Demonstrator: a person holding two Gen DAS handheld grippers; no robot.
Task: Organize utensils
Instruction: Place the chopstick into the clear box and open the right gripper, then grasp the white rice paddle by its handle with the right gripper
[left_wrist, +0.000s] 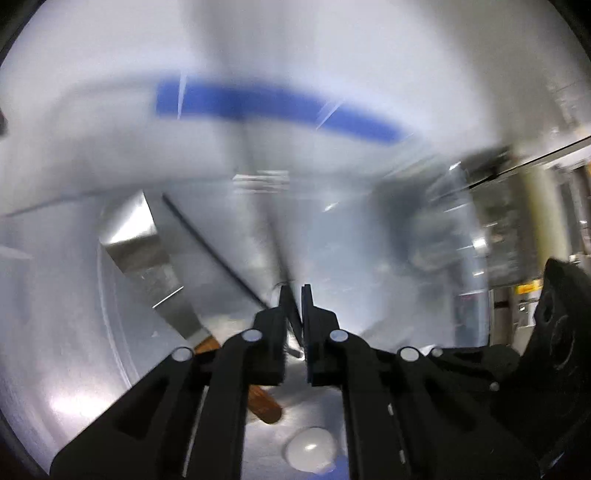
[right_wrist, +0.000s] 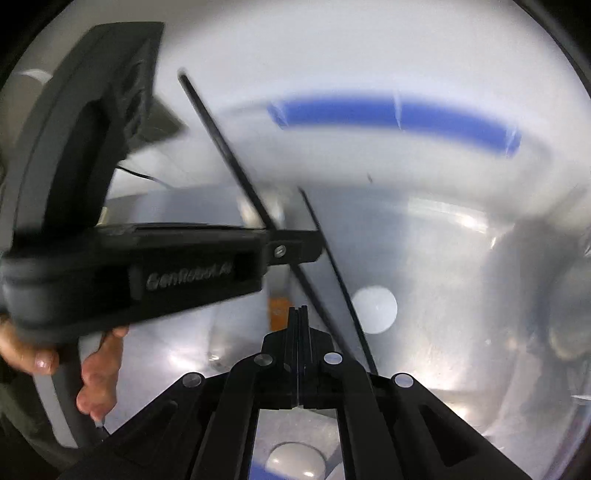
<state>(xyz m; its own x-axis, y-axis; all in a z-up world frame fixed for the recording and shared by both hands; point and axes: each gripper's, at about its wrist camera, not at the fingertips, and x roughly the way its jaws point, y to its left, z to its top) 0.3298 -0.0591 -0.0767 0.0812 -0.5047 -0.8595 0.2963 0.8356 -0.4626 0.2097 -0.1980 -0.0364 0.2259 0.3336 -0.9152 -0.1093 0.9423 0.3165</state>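
Left gripper (left_wrist: 294, 291): jaws nearly closed on a thin dark rod (right_wrist: 229, 155); in the right view the rod crosses the jaw tips and runs up and away to the left, so it reads as clamped on it.
Right gripper (right_wrist: 297, 314): fingers pressed together, nothing visible between them; it carries nothing.
Rod axis: steeply slanted, one end high, the other low beside the right gripper. A second thin dark line (right_wrist: 340, 280) runs alongside; whether it is another rod, I cannot tell.
Spatula (left_wrist: 147, 254): lies on the metal surface (left_wrist: 74, 332), blade ahead and to the left of the left gripper, wooden handle (left_wrist: 264, 404) passing under its fingers.
Nearer hand: the left, probably. The rod is already its load; the spatula is just below it.
Blur: heavy; the background is unreadable.
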